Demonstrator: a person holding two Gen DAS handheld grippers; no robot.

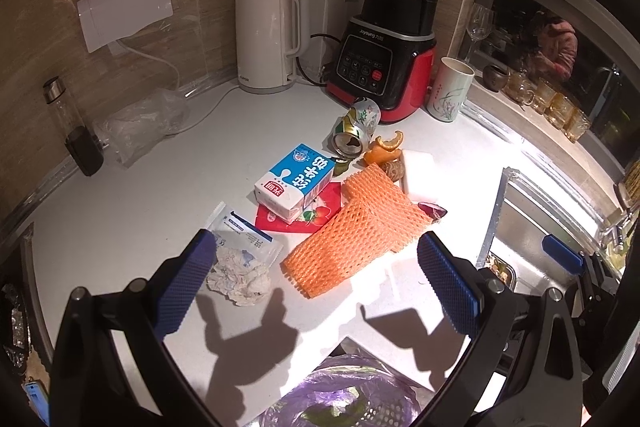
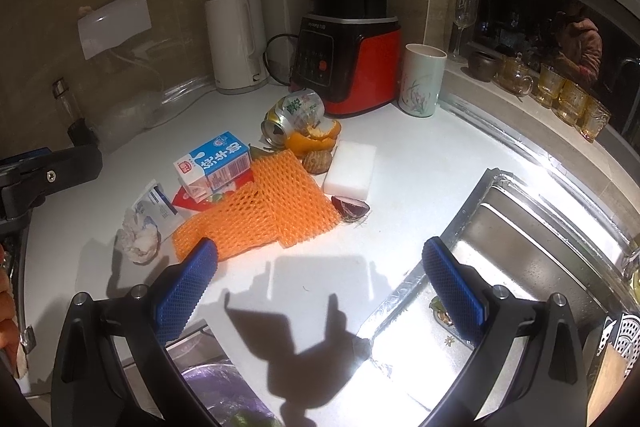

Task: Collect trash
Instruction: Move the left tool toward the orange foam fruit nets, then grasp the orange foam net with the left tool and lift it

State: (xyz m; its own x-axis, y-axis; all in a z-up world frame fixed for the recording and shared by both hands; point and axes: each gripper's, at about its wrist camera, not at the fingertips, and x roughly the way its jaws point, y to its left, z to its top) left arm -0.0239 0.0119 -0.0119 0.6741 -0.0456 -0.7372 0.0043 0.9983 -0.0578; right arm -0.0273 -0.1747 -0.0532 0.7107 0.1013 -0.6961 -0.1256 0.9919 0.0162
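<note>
**Both grippers empty, trash pile untouched, clutter risk on first grab**

Left gripper (image 1: 316,279) hangs over the counter (image 1: 132,211) with fingers wide apart, nothing between them. Right gripper (image 2: 320,279) likewise spread and empty, nearer the sink (image 2: 532,267).

Trash sits mid-counter in one overlapping heap: crumpled tissue (image 1: 240,279) nearest the left gripper, orange foam net (image 1: 352,239) beside it, milk carton (image 1: 296,183) lying on a red wrapper (image 1: 280,219), tipped can (image 1: 356,131), orange peel (image 1: 386,149). Purple-lined bin (image 1: 348,395) is below the counter's near edge.

Risks, as I judge them:
- Net overlaps the wrapper and touches the carton; pulling it could drag neighbours along or off the edge.
- Can lies on its side, so a nudge likely rolls it. Can't tell if it holds liquid.
- Tissue is soft; a shallow pinch may slip.
- White sponge block (image 1: 418,175) touches the pile and may not be trash.

In the way behind: blender (image 1: 384,59), kettle (image 1: 268,39), ceramic cup (image 1: 450,89). Keep clear of the cords.
</note>
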